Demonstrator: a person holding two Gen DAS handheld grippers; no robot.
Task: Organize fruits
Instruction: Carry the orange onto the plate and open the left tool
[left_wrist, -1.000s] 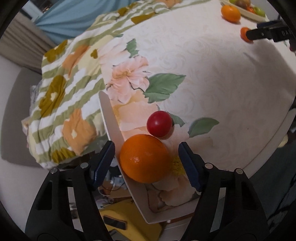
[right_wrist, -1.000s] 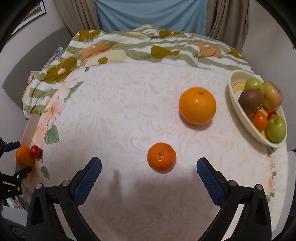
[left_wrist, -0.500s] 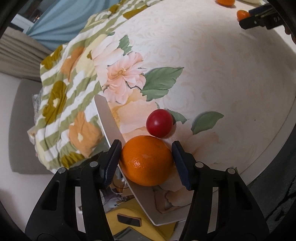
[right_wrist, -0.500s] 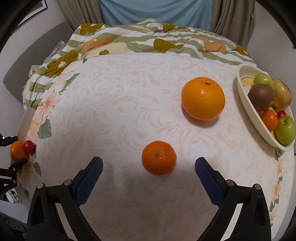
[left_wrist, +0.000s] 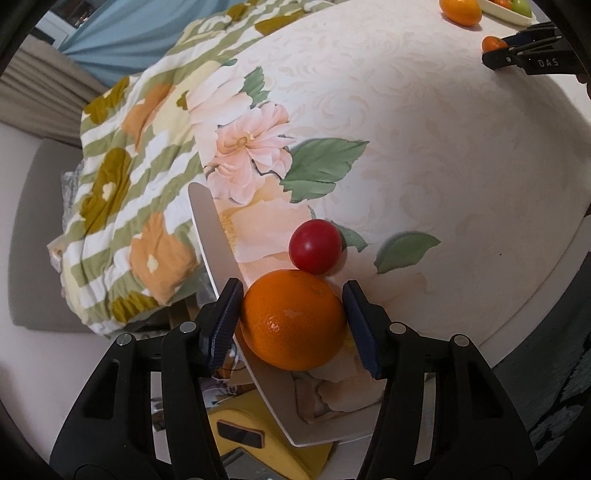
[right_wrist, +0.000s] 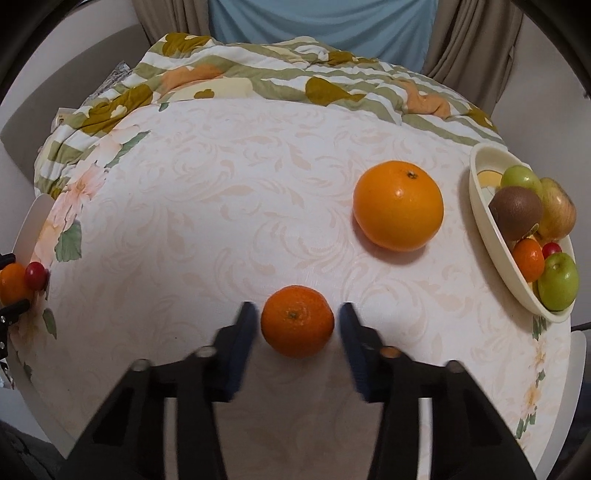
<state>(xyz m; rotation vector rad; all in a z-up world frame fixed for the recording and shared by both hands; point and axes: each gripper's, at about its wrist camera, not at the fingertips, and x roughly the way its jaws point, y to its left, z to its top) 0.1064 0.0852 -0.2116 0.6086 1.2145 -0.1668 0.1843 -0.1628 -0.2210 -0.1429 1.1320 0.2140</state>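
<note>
My left gripper (left_wrist: 291, 293) is shut on an orange (left_wrist: 293, 319) that sits on a white plate (left_wrist: 210, 229) at the table's edge. A small red tomato (left_wrist: 314, 246) touches the orange's far side. In the right wrist view my right gripper (right_wrist: 297, 319) has its jaws closing tight on a small mandarin (right_wrist: 297, 326), with a pad against each side and the fingers blurred. A large orange (right_wrist: 398, 205) lies on the tablecloth beyond it. At the right edge a cream bowl (right_wrist: 487, 225) holds several fruits: green apples, a kiwi and a mandarin.
A striped, flowered blanket (right_wrist: 295, 74) covers the table's far side and hangs over its left edge. Below the plate, off the table, lies a yellow object (left_wrist: 266, 421). The round table's rim (left_wrist: 535, 288) runs close to the right of the left gripper.
The left jaws closed from either side onto the orange. The right jaws went from wide open to closed on the mandarin, which now lies nearer between the fingers.
</note>
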